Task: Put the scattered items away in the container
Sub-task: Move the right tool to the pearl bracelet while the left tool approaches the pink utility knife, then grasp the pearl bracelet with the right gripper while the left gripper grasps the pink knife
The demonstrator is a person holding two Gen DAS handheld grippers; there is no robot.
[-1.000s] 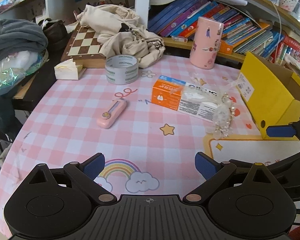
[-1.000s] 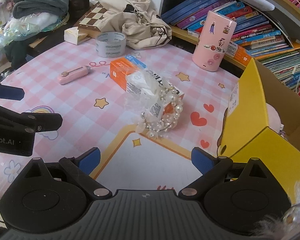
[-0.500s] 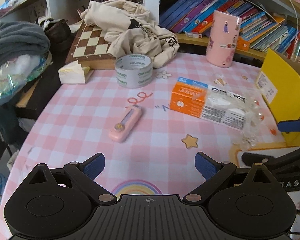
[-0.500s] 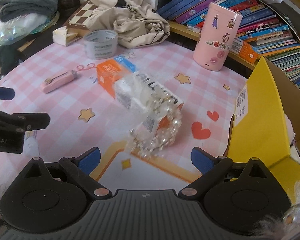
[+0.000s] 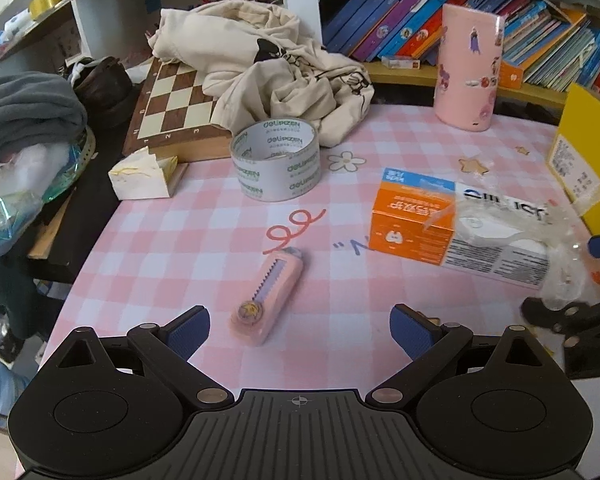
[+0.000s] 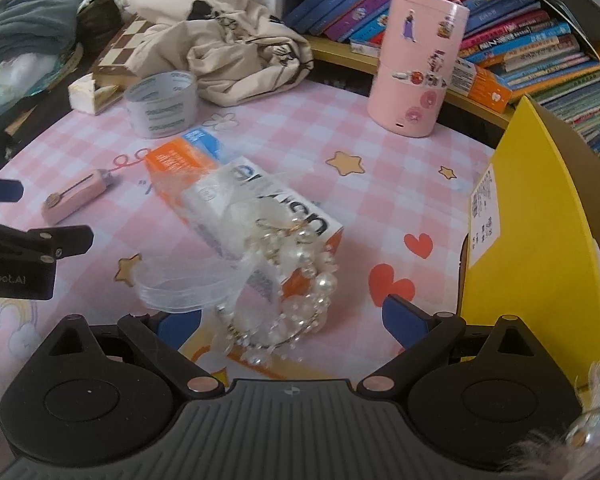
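Note:
My left gripper (image 5: 300, 330) is open, its jaws on either side of a pink utility knife (image 5: 269, 297) on the checked tablecloth. My right gripper (image 6: 292, 326) is open around a pearl bracelet with a sheer ribbon (image 6: 292, 280), which leans on an orange and white box (image 6: 236, 196). The knife (image 6: 78, 196) and the left gripper's fingers (image 6: 36, 240) show at the left of the right wrist view. The box (image 5: 452, 232) and the yellow cardboard container (image 5: 588, 160) lie to the right in the left wrist view. The container (image 6: 528, 232) stands just right of my right gripper.
A tape roll (image 5: 277, 160), a pink cylinder with stickers (image 5: 469, 68), a beige cloth bag (image 5: 276, 68), a chessboard (image 5: 172, 108) and a small cream box (image 5: 140, 176) sit at the back. Bookshelves (image 6: 520, 28) stand behind. Clothes (image 5: 24, 112) pile off the table's left edge.
Both grippers have moved forward. The knife now lies between the left jaws and the pearl bracelet between the right jaws. The objects themselves have not moved.

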